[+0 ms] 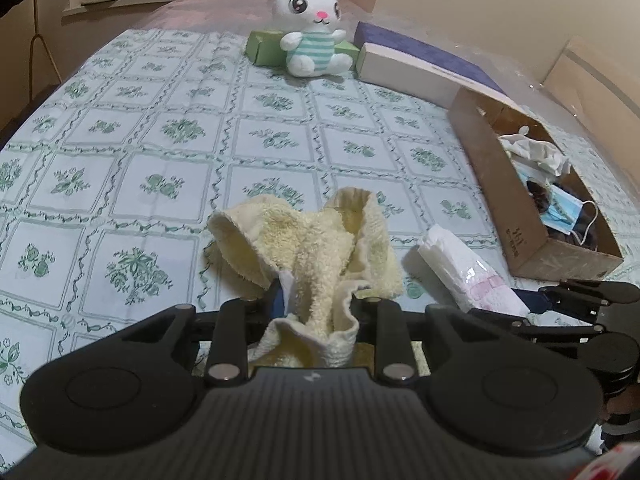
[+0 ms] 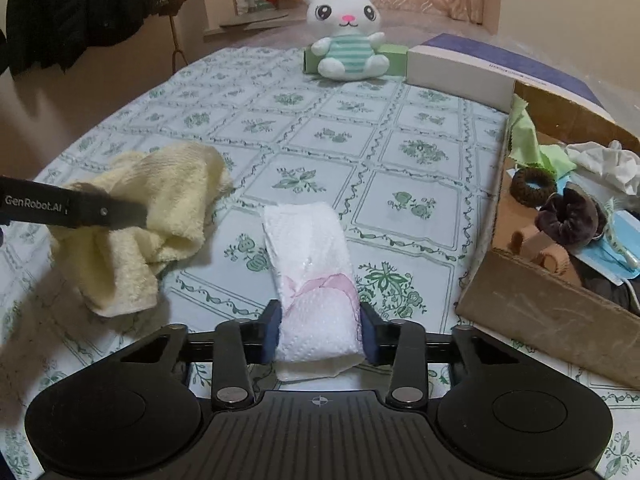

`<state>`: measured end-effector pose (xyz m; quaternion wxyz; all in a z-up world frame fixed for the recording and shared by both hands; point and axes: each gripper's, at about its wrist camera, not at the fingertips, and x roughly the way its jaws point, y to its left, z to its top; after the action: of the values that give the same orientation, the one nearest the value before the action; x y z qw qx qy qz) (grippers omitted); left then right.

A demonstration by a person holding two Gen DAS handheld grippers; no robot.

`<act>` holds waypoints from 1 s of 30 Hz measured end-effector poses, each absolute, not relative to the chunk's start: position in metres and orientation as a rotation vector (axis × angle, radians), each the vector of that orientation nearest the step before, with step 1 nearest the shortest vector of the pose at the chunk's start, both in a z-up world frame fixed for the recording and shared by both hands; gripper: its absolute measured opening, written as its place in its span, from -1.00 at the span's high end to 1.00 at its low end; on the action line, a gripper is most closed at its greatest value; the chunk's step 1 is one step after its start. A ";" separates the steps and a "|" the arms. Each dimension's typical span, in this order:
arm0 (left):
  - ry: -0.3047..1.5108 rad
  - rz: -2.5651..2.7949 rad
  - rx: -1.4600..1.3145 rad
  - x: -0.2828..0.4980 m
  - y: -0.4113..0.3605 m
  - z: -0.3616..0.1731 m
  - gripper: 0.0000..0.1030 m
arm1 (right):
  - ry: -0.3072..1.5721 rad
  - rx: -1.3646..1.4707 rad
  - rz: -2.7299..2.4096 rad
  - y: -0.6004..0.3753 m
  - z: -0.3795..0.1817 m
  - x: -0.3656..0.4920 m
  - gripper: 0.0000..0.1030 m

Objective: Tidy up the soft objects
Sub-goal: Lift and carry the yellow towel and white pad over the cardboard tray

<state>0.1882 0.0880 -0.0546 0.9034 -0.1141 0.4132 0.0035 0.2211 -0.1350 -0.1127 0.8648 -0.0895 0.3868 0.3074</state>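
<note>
**Towel and tissue pack gripped beside the open box**

A wide stretch of the patterned surface (image 2: pixel 320 128) is left open between the claws and the plush bunny (image 2: pixel 347 40), which is seated at 12 o'clock against a green box (image 2: pixel 394 58). At 1 o'clock a white and purple box (image 2: pixel 460 68) is laid along the far edge. The right side is closed off by an open cardboard box (image 2: pixel 540 312), at 3 o'clock in the right view; scrunchies (image 2: pixel 568 220), a blue mask (image 2: pixel 612 264), a green cloth (image 2: pixel 528 136) and white fabric (image 2: pixel 604 164) are held in it. Its near wall is seen just beside the right claw.

The left claw (image 1: pixel 316 304) is held low over the surface, closed on a crumpled yellow towel (image 1: pixel 312 240), which is bunched up and spills forward and to 11 o'clock. The right claw (image 2: pixel 320 328) is likewise held low and level, its blue pads (image 2: pixel 270 332) pressed on the near end of a white tissue pack (image 2: pixel 308 248); the pack is stretched toward 12 o'clock and rests on the surface. In the left view the pack is seen at 3 o'clock, just beside the towel.
</note>
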 end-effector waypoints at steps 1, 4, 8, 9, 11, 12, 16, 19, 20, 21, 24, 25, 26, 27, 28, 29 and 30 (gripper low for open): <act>0.849 0.002 -0.232 0.188 0.086 -0.052 0.54 | 0.808 -0.184 0.641 -0.136 -0.110 0.220 0.32; 0.831 -0.011 -0.224 0.187 0.081 -0.044 0.54 | 0.801 -0.166 0.632 -0.139 -0.103 0.218 0.33; 0.801 -0.026 -0.212 0.187 0.074 -0.030 0.55 | 0.784 -0.134 0.629 -0.146 -0.089 0.215 0.33; 0.792 -0.032 -0.208 0.187 0.071 -0.026 0.55 | 0.779 -0.127 0.629 -0.148 -0.085 0.214 0.33; 0.775 -0.044 -0.200 0.187 0.066 -0.018 0.54 | 0.765 -0.113 0.626 -0.153 -0.077 0.212 0.33; 0.768 -0.049 -0.195 0.187 0.063 -0.015 0.54 | 0.758 -0.107 0.624 -0.155 -0.073 0.211 0.33; 0.737 -0.076 -0.178 0.190 0.050 0.000 0.54 | 0.726 -0.073 0.618 -0.166 -0.058 0.207 0.33; 0.717 -0.103 -0.162 0.195 0.037 0.011 0.54 | 0.703 -0.053 0.603 -0.177 -0.047 0.204 0.33; 0.712 -0.112 -0.156 0.197 0.032 0.013 0.54 | 0.698 -0.046 0.596 -0.181 -0.044 0.204 0.33; 0.708 -0.122 -0.149 0.200 0.027 0.016 0.54 | 0.692 -0.037 0.588 -0.186 -0.041 0.204 0.33; 0.692 -0.159 -0.134 0.211 0.008 0.025 0.54 | 0.674 -0.011 0.553 -0.201 -0.032 0.205 0.33; 0.685 -0.173 -0.129 0.215 0.002 0.028 0.54 | 0.668 -0.004 0.536 -0.207 -0.029 0.207 0.33; 0.676 -0.189 -0.124 0.220 -0.006 0.031 0.54 | 0.664 0.003 0.520 -0.213 -0.026 0.208 0.33; 0.668 -0.204 -0.119 0.224 -0.013 0.034 0.54 | 0.659 0.013 0.503 -0.220 -0.024 0.210 0.33; 0.661 -0.221 -0.113 0.229 -0.021 0.037 0.54 | 0.655 0.024 0.481 -0.227 -0.021 0.212 0.33; 0.655 -0.238 -0.109 0.235 -0.029 0.039 0.54 | 0.652 0.034 0.462 -0.234 -0.019 0.215 0.33; 0.650 -0.255 -0.104 0.241 -0.038 0.042 0.54 | 0.649 0.046 0.441 -0.241 -0.017 0.218 0.33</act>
<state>0.2412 -0.0380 0.0415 0.9384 -0.0508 0.3181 -0.1248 0.2179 -0.2410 -0.0170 0.9238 0.0223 0.3160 0.2150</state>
